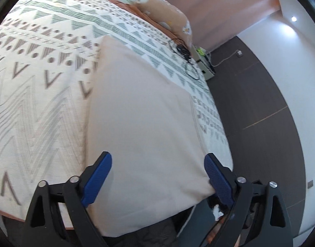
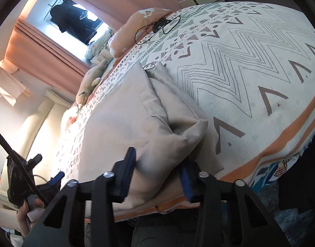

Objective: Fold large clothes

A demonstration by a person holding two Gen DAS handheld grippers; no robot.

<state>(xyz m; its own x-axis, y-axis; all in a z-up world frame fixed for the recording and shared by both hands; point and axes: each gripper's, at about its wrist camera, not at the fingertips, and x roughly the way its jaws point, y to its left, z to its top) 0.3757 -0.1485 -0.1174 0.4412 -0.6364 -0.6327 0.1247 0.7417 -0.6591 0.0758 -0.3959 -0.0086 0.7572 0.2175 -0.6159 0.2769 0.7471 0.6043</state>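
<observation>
A beige garment (image 1: 141,111) lies folded into a long strip on the patterned bedspread (image 1: 44,94), reaching the near edge of the bed. My left gripper (image 1: 158,177) is open above its near end, blue fingers (image 1: 99,177) spread about as wide as the strip, the right one by its corner. In the right wrist view the same garment (image 2: 124,119) shows a raised fold, and my right gripper (image 2: 157,175) is shut on a bunched near corner of it. The left gripper (image 2: 48,167) appears low on the left there, held by a hand (image 2: 25,212).
A black cable with a small device (image 1: 182,51) lies on the bedspread beyond the garment. Pillows (image 1: 167,10) and a soft toy (image 2: 91,78) sit at the head end. A white box (image 1: 205,65) stands on the dark floor (image 1: 260,103) beside the bed.
</observation>
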